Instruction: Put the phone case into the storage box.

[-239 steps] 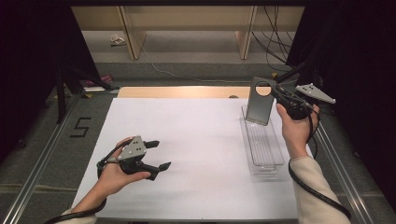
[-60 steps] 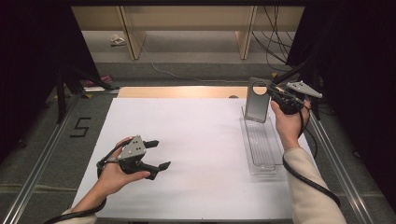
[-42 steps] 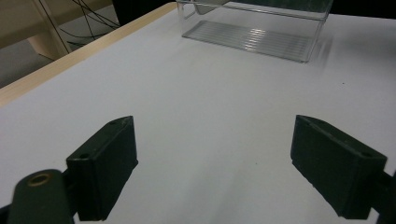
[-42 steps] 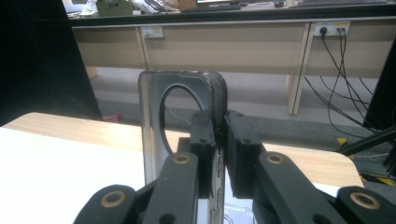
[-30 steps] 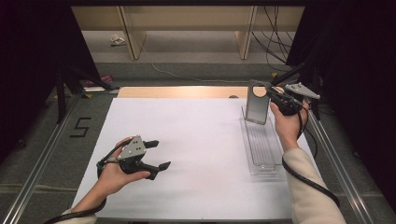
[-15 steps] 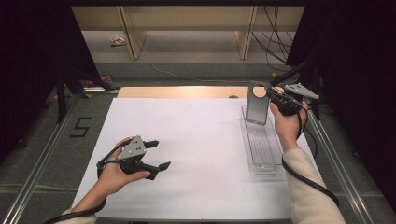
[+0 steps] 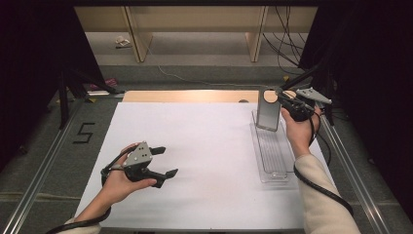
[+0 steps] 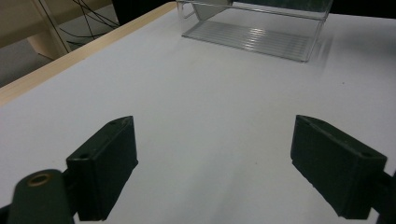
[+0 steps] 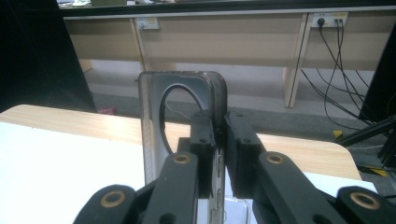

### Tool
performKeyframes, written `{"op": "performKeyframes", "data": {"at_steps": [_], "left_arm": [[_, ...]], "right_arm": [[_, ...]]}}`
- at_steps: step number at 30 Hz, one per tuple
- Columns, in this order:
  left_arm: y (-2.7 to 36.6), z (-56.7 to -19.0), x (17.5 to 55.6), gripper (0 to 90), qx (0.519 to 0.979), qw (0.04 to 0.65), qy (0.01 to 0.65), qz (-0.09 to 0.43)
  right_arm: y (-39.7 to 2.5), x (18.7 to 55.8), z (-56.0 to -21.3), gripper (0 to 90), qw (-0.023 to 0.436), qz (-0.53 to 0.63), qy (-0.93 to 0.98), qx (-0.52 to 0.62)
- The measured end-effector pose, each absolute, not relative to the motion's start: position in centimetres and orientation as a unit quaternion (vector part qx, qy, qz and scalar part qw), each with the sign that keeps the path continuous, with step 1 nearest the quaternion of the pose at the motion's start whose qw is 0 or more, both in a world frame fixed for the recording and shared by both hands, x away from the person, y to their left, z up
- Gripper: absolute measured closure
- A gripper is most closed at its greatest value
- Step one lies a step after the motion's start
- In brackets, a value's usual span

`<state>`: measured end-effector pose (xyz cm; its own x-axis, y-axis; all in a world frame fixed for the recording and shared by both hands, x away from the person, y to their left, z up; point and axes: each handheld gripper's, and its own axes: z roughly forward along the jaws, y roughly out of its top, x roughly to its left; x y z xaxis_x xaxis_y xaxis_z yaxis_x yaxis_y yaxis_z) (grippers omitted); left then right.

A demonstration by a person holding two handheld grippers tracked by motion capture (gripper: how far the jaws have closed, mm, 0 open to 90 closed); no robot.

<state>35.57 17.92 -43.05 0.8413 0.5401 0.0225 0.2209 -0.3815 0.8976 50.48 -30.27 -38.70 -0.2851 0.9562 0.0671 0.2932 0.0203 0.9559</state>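
**Phone case held upright over the clear tray**

The right hand-held gripper [image 7: 286, 103] is clenched on the side edge of a grey phone case [image 7: 268, 109] (its round camera cutout at the top), holding it upright above the far end of the clear tray [image 7: 272, 161] at the right of the white surface [image 7: 204, 146]. The left hand-held gripper [image 7: 163, 163] hovers released, jaws wide apart, well apart from the tray.

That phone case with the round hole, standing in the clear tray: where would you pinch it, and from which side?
Probably along a thin side edge near the top, as the right gripper does now. The phone case stands upright in the clear tray, so its long edge faces the hand and both flat faces offer grip.
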Motion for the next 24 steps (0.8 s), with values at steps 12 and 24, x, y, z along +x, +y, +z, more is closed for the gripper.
{"op": "performKeyframes", "data": {"at_steps": [12,24], "left_arm": [[17.9,-43.1,35.6,14.0,0.816,0.504,0.233,0.158],[17.9,-43.1,35.6,14.0,0.816,0.505,0.234,0.157]], "right_arm": [[-30.0,50.8,-39.2,82.7,0.333,0.488,0.637,0.495],[-29.8,51.2,-39.8,82.7,0.331,0.483,0.643,0.495]]}}
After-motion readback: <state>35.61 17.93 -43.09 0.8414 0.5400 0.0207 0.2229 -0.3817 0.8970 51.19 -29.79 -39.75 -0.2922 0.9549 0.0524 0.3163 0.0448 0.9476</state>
